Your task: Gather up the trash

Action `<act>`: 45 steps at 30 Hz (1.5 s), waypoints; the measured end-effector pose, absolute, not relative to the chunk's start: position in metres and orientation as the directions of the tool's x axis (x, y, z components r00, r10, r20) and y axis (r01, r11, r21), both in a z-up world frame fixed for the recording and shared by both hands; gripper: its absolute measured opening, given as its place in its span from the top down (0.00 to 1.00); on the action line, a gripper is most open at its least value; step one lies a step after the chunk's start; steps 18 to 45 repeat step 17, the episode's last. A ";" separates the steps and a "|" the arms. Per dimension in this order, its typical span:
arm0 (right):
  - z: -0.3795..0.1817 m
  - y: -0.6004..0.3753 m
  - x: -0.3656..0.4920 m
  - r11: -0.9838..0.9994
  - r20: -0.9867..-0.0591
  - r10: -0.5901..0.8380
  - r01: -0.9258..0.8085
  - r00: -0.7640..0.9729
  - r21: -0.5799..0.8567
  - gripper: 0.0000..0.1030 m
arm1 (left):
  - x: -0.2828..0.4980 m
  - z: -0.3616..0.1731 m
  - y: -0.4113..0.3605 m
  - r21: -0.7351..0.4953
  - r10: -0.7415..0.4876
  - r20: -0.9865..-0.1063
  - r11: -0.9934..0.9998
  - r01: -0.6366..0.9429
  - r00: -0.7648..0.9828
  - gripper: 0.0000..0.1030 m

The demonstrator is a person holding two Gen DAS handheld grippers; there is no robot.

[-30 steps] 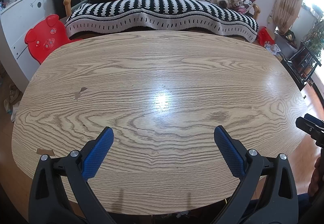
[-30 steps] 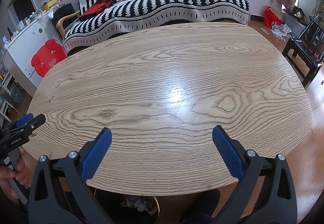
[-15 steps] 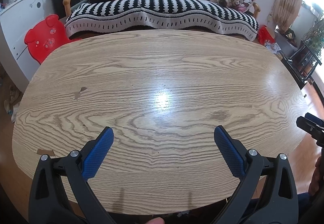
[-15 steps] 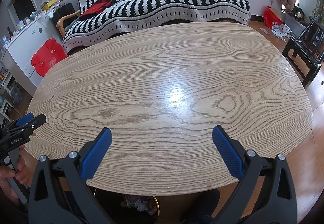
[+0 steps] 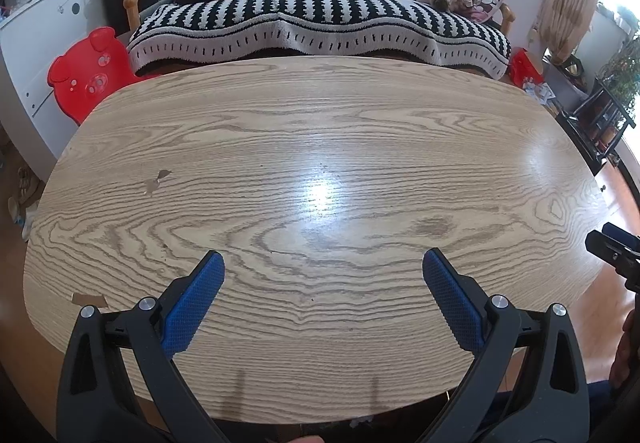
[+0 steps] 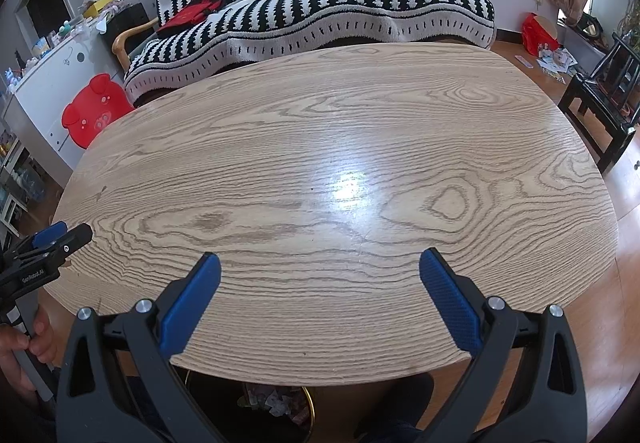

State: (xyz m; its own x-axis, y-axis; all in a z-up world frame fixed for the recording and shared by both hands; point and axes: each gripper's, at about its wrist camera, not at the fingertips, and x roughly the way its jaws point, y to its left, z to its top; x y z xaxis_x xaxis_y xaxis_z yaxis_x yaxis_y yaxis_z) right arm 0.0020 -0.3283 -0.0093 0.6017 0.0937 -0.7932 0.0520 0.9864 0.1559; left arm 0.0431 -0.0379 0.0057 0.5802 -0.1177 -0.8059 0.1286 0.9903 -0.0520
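My left gripper (image 5: 322, 263) is open and empty above the near edge of a wooden oval table (image 5: 320, 131). My right gripper (image 6: 320, 263) is open and empty above the same table (image 6: 360, 115). No loose trash shows on the table top. A bin with a gold rim (image 6: 308, 403) holding crumpled scraps (image 6: 268, 403) shows under the near table edge in the right wrist view. The right gripper also shows at the far right of the left wrist view (image 5: 612, 247). The left gripper shows at the far left of the right wrist view (image 6: 48, 247).
A sofa with a black-and-white striped cover (image 5: 320, 15) stands behind the table. A red pig-shaped stool (image 5: 86, 75) and a white cabinet (image 5: 36, 43) stand at the left. A dark chair (image 6: 604, 103) and floor clutter (image 6: 556, 59) are at the right.
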 end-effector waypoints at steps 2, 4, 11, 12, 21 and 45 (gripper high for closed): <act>-0.009 -0.328 0.002 0.987 -0.794 0.093 0.051 0.601 0.154 0.07 | 0.042 0.006 -0.039 -0.046 -0.115 -0.803 0.990 0.133 0.584 0.06; -0.009 -0.328 0.002 0.986 -0.793 0.094 0.051 0.602 0.156 0.07 | 0.042 0.007 -0.040 -0.038 -0.112 -0.800 0.990 0.136 0.589 0.06; -0.009 -0.329 0.003 0.986 -0.793 0.094 0.052 0.602 0.156 0.07 | 0.041 0.009 -0.042 -0.037 -0.113 -0.799 0.989 0.140 0.590 0.06; -0.009 -0.329 0.003 0.986 -0.793 0.094 0.052 0.602 0.156 0.07 | 0.041 0.009 -0.042 -0.039 -0.114 -0.800 0.990 0.139 0.589 0.06; -0.009 -0.329 0.002 0.986 -0.793 0.094 0.052 0.602 0.156 0.07 | 0.041 0.009 -0.039 -0.051 -0.120 -0.803 0.990 0.133 0.583 0.06; -0.009 -0.329 0.002 0.986 -0.793 0.094 0.052 0.602 0.156 0.07 | 0.041 0.009 -0.039 -0.051 -0.120 -0.803 0.990 0.133 0.583 0.06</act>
